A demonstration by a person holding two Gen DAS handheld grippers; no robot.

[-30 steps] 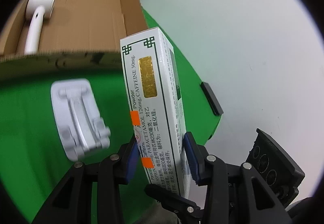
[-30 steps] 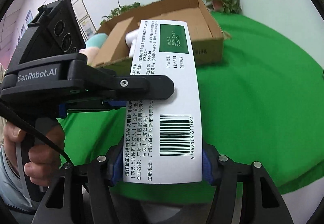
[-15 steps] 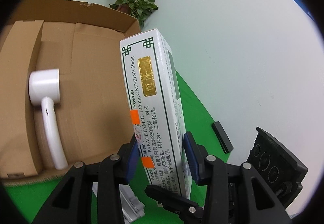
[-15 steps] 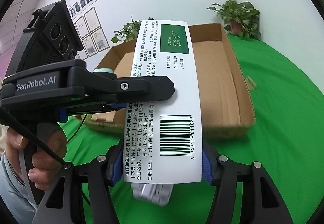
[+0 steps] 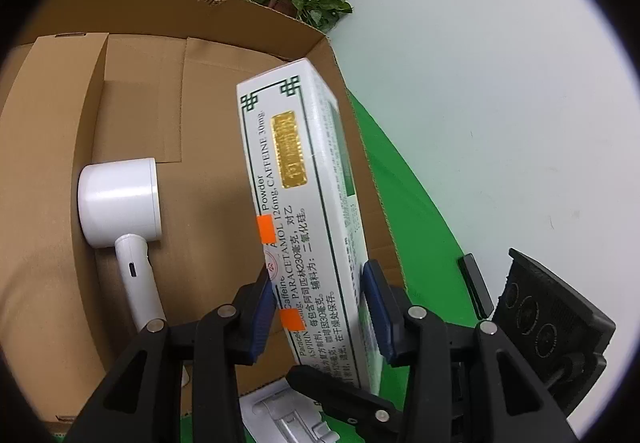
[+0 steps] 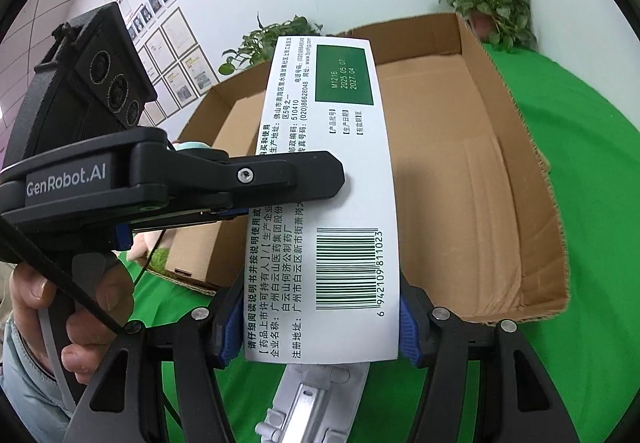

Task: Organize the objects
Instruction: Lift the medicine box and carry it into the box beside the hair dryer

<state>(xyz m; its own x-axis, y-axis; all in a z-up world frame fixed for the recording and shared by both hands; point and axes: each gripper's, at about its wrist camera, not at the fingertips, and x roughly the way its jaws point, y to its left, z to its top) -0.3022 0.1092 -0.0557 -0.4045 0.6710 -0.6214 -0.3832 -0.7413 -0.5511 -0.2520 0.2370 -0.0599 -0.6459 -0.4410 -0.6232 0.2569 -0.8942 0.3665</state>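
Gripping one long white medicine box [image 5: 304, 203] between them, both tongs hold it in the air above the near edge of the open cardboard carton [image 5: 132, 115]. The left gripper [image 5: 318, 307] pinches the box's narrow sides near its near end — blue pads [image 5: 264, 307] flat against the printed face and the opposite side. The right gripper [image 6: 316, 327] clamps the same box across its wider barcode face, pads at each long edge, near end of the box between the fingers. The box's far end points over the carton's floor, where a white handheld device [image 5: 120, 211] lies at the left. Below the tongs — on the green cloth [image 6: 592, 203] — lies a grey plastic bracket [image 6: 316, 399].
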